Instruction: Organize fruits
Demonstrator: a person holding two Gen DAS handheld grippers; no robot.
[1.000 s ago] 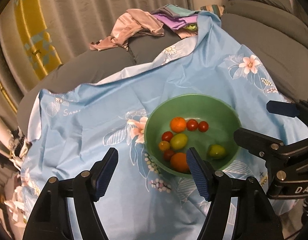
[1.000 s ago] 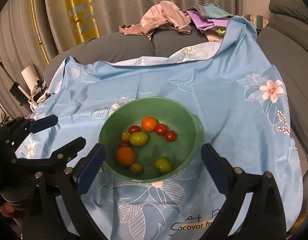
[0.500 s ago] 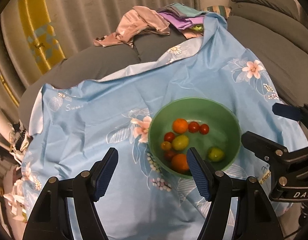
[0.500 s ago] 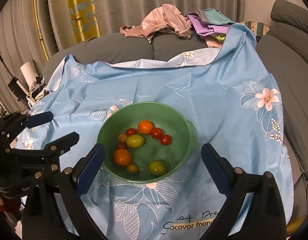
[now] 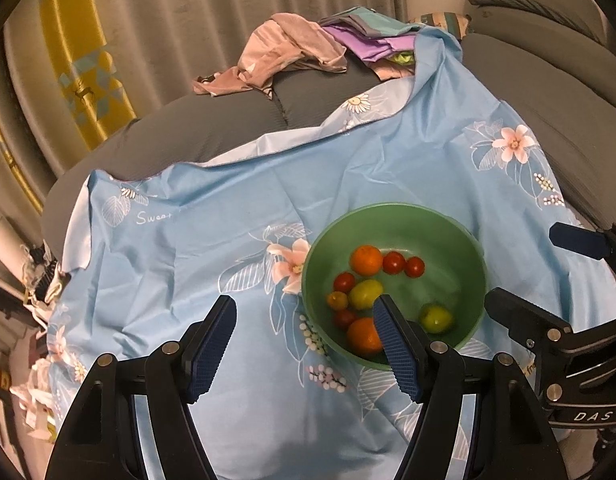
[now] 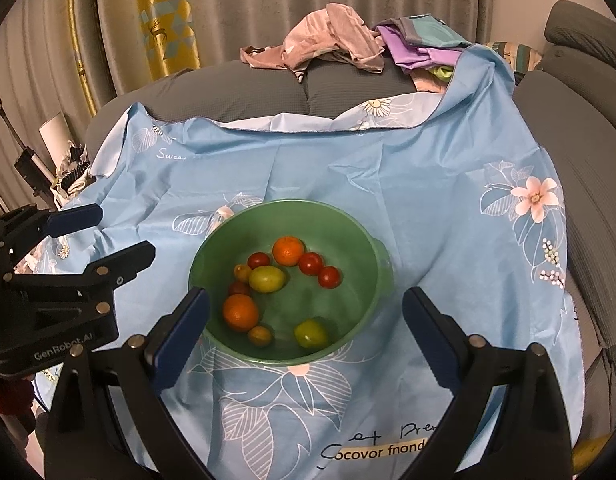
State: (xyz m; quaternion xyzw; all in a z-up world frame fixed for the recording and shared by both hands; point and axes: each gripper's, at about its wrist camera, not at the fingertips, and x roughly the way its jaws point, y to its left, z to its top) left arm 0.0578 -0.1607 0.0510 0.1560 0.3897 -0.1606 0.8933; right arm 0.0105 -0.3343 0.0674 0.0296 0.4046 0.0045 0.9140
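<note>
A green bowl sits on a light blue floral cloth. It holds several fruits: two oranges, red cherry tomatoes, and green-yellow fruits. My left gripper is open and empty, above the cloth just left of the bowl. My right gripper is open and empty, held above the bowl's near rim. Each gripper shows at the edge of the other's view.
The cloth covers a grey sofa. A heap of pink and purple clothes lies on the sofa back. Curtains with a yellow panel hang behind. Clutter sits at the far left.
Both grippers have drawn back and up from the bowl, so it looks smaller and lower. Both stay open. The fruits have not moved.
</note>
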